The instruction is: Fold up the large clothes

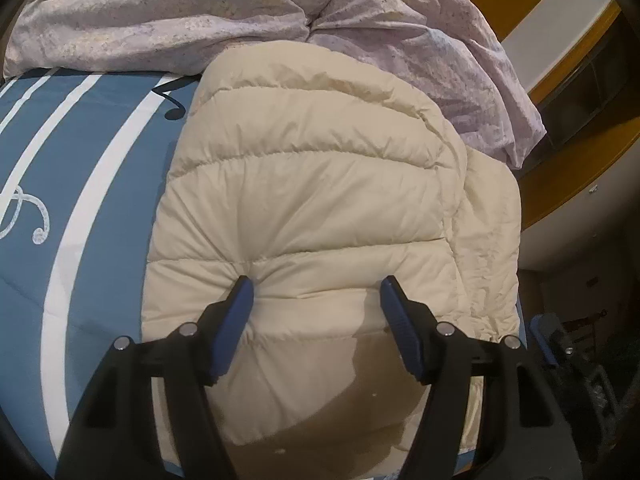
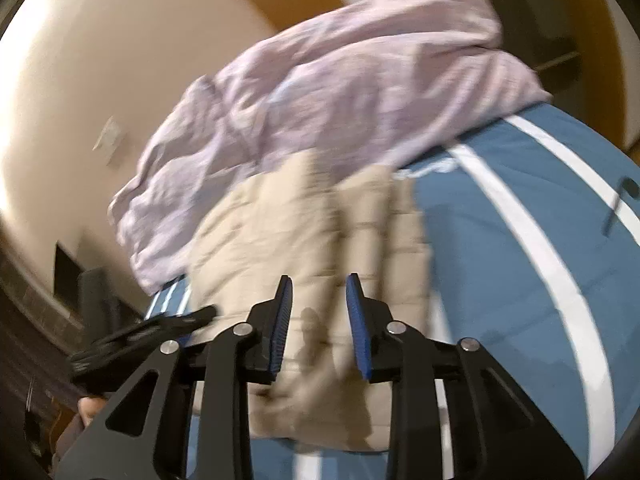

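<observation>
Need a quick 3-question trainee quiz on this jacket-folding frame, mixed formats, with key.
1. True or false: the cream puffer jacket lies on a blue bedspread with white stripes.
2. Multiple choice: what lies bunched at the far end of the bed, past the jacket? A) a lilac duvet B) a black towel C) a red pillow
3. Fill in: in the left wrist view, one finger of the left gripper dents the jacket's ______ surface.

Key:
1. True.
2. A.
3. Quilted. The jaws stand wide apart over the fabric. The right gripper is empty, above the jacket.
</observation>
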{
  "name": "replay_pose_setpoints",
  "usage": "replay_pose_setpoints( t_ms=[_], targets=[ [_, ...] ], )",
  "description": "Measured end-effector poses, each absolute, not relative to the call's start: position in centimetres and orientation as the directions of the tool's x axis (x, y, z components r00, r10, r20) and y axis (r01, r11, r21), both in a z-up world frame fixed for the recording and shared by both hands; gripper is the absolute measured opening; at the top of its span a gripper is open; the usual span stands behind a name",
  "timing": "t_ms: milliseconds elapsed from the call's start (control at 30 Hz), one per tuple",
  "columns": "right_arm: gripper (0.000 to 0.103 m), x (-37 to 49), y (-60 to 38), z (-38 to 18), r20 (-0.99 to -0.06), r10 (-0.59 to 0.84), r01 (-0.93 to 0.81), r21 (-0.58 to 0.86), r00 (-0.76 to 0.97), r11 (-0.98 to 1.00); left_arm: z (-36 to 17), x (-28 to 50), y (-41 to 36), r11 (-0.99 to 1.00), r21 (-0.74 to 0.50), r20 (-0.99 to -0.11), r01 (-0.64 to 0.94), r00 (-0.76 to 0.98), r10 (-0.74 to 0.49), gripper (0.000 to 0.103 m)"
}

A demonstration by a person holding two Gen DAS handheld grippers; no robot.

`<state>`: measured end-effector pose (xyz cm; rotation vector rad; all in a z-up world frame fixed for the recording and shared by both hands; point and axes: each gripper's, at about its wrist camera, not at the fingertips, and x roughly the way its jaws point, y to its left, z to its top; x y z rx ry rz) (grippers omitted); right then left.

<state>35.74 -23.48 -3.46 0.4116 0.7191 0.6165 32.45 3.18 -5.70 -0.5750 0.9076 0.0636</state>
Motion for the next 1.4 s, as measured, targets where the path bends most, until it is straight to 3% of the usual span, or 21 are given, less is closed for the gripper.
replay_pose_setpoints(
  t_ms=[233, 367, 533, 1133, 1400],
  targets=[
    [0.019, 35.6, -19.2, -4.2, -0.514, 0.674, -0.443, 0.509, 0.531, 0.738, -6.0, 32.5, 2.8, 0.851, -0.445, -0.758, -0.279, 0.623, -0.192, 0.066],
    [0.017, 36.2, -18.7, -6.0, -0.58, 0.613, -0.409, 0.456, 0.537, 0.79, -6.0, 32.6, 3.0, 0.851, -0.452, -0.754, -0.267, 0.625, -0.204, 0.066],
    [0.008, 37.7, -19.7, -9.2, -0.642, 0.556, -0.345, 0.435, 0.529, 0.831, -5.8, 32.3, 3.6, 0.834, -0.494, -0.731, -0.247, 0.636, -0.245, 0.067],
    [0.0, 39.9, -22.2, -13.1, -0.642, 0.599, -0.256, 0.55, 0.478, 0.795, -4.7, 31.9, 2.5, 0.89, -0.427, -0.721, -0.162, 0.655, -0.227, 0.067],
    [0.002, 38.7, -21.5, -9.6, -0.67, 0.511, -0.272, 0.436, 0.538, 0.858, -4.0, 31.8, 2.6, 0.918, -0.36, -0.738, -0.165, 0.652, -0.173, 0.068]
  ],
)
